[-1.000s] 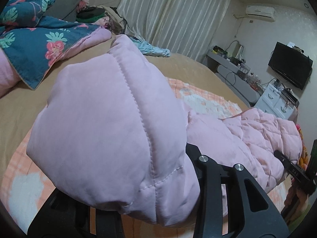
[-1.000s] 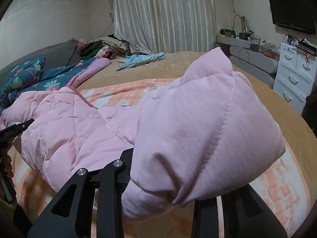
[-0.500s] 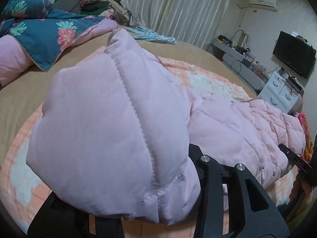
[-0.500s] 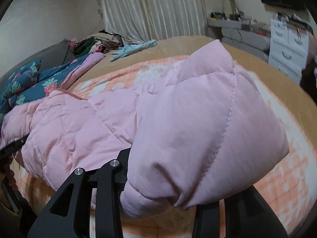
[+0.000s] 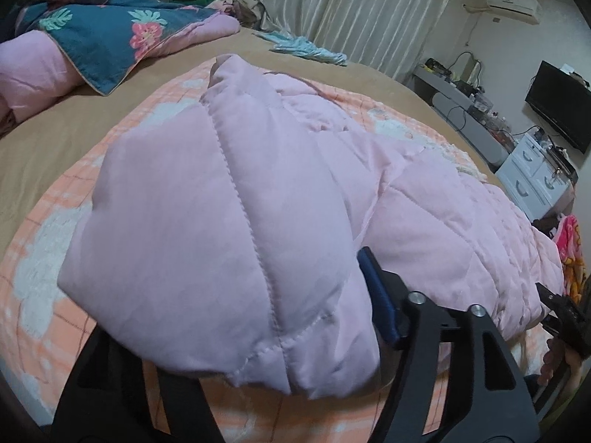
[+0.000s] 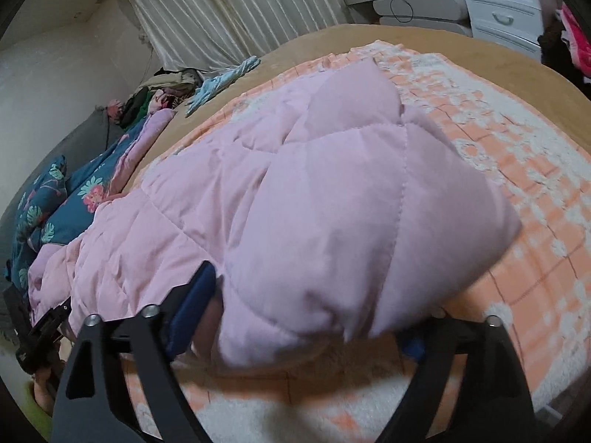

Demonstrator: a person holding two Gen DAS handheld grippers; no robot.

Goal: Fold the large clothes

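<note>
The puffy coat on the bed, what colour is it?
The puffy coat is pale pink with stitched quilting. It shows best in the left wrist view.

Left claw (image 5: 258, 361), right claw (image 6: 299, 336): black cut-out finger frames, silver screws, blue pads (image 5: 380, 302).

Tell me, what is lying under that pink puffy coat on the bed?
The pink coat lies on an orange-and-white checked blanket, which lies on a tan bed cover. Whatever sits directly beneath the coat is covered.

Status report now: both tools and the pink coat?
Both tools, left and right, just opened. Pink coat laid on orange blanket, ends between the jaws, apparently unpinched. Nothing in the way.
</note>
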